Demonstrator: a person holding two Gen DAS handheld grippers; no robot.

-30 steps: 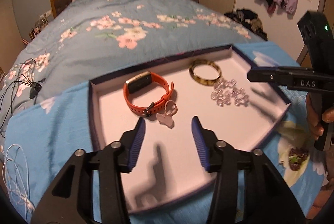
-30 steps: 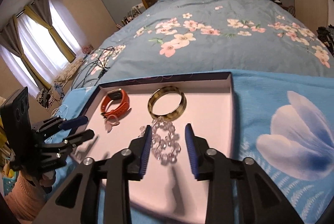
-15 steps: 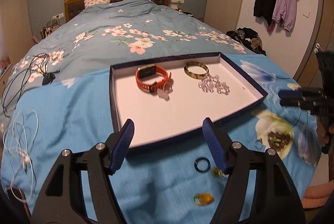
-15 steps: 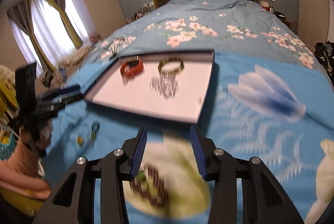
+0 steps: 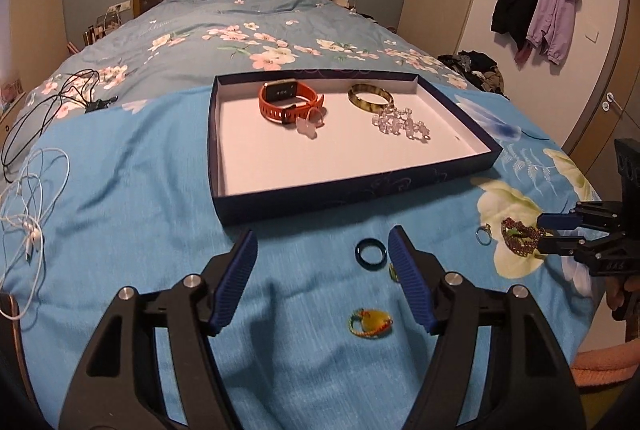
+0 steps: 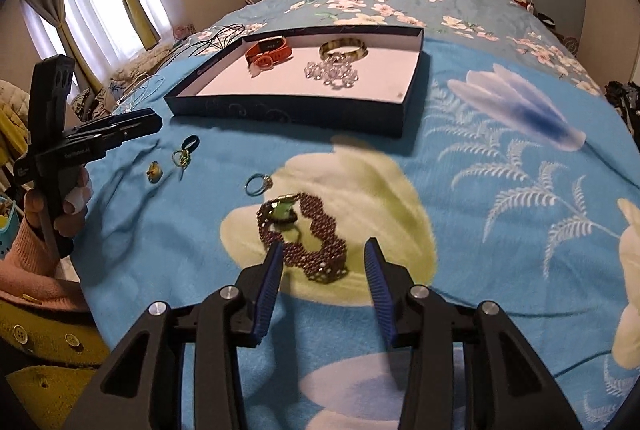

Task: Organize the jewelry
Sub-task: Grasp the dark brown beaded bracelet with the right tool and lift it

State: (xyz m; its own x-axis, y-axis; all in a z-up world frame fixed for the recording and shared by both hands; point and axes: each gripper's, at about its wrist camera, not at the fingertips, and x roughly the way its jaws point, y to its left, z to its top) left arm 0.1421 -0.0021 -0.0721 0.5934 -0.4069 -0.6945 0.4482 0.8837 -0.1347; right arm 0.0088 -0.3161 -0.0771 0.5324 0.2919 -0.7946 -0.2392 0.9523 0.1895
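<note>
A dark blue tray (image 5: 352, 197) (image 6: 288, 111) on the bed holds an orange watch band (image 5: 288, 101), a mottled bangle (image 5: 370, 95) and a clear bead bracelet (image 5: 400, 123). On the blanket lie a dark ring (image 5: 371, 253), a yellow-green charm (image 5: 370, 322), a thin ring (image 6: 258, 183) and a maroon beaded bracelet (image 6: 304, 238). My left gripper (image 5: 322, 262) is open and empty, just left of the dark ring. My right gripper (image 6: 324, 262) is open and empty, its fingers to either side of the maroon bracelet's near end.
White cable (image 5: 28, 197) and black cable (image 5: 52, 101) lie on the bed at the left. Coats (image 5: 536, 9) hang on the right wall. The blanket's near edge drops off in front of the grippers.
Both grippers have pulled back from over the tray to the blanket in front of it. The loose pieces have come into view. The right gripper now hovers at the maroon bracelet.
</note>
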